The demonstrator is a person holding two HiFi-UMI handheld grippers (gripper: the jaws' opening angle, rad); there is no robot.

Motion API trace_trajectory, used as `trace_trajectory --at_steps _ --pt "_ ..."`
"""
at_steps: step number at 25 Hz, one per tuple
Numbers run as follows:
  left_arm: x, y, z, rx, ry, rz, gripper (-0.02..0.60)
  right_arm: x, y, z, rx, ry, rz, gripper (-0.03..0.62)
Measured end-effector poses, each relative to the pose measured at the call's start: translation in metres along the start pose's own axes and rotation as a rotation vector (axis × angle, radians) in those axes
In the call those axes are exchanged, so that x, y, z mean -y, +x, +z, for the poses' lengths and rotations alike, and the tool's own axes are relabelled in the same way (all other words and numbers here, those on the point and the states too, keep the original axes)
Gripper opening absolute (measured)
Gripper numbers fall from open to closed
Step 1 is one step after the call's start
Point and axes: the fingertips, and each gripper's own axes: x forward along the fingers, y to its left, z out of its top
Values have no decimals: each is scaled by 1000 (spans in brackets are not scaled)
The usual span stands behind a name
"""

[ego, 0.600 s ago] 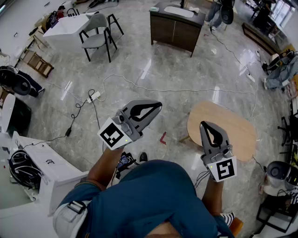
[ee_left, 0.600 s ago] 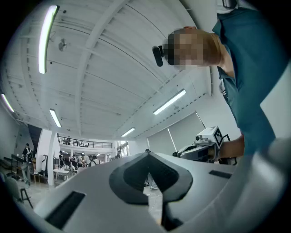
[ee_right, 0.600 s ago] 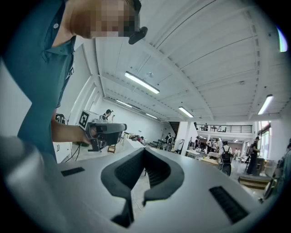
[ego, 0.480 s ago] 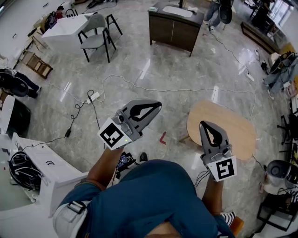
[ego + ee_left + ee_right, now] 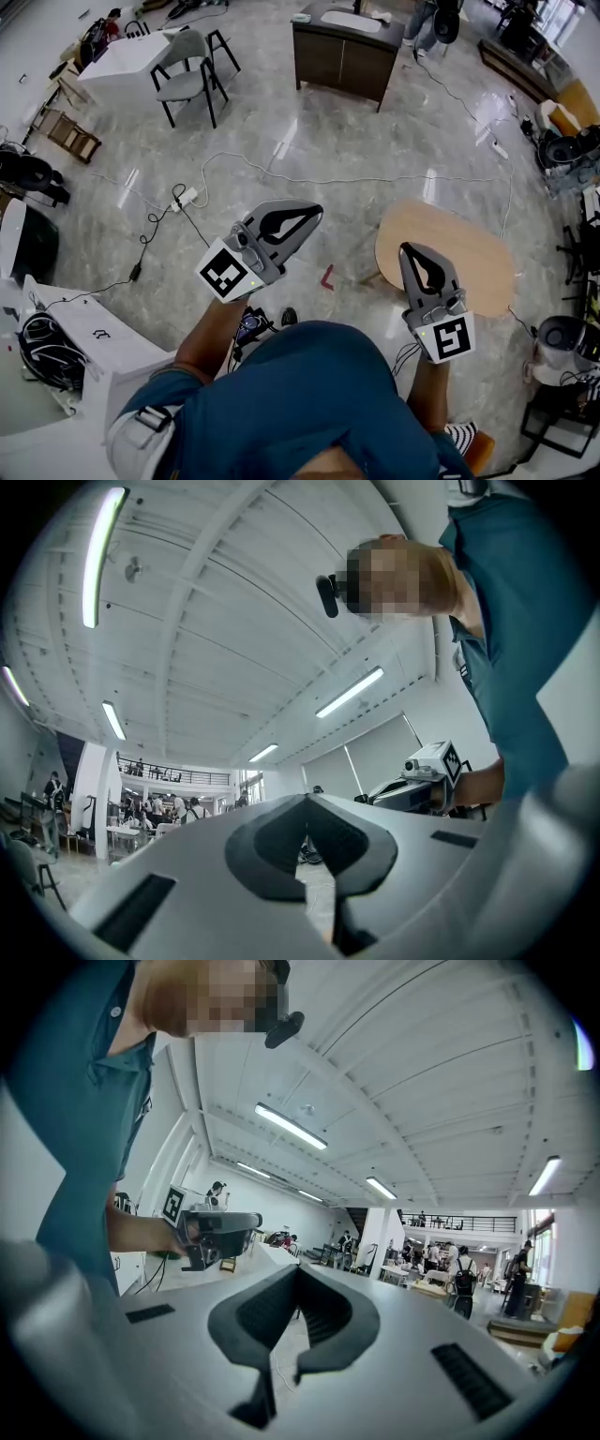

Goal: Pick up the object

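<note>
Floor: grey marble floor (image 5: 309, 122), wide free room ahead; white cable (image 5: 375, 178) crosses it.
Left edge: white desk (image 5: 103, 342) close to the left elbow.
Left gripper (image 5: 317, 212): tilted a little up, jaws closed, nothing between.
Object: cannot tell which; small red piece (image 5: 326, 277) lies on floor between the grippers.
Right gripper (image 5: 408, 249): level, over the wooden table (image 5: 478, 262) edge, jaws closed, empty.

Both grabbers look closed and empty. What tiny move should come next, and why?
Probably open the right gripper first. Its jaws are together with nothing between them, as are those of the left gripper, and closed jaws can't take anything. It hangs by the oval wooden table, whose top looks bare, so which object is meant I can't tell.
</note>
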Motion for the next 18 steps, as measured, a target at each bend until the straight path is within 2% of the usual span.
trace_trajectory --at_steps 7,13,18 --pt "-10 -13 -3 3 -15 -11 3 -10 13 0 -6 9 -13 14" --pt "-27 -20 -9 12 -36 -31 4 -20 31 1 27 57 -2 15" --pt "-40 -29 -11 22 -48 -50 3 -23 43 4 27 38 -44 15"
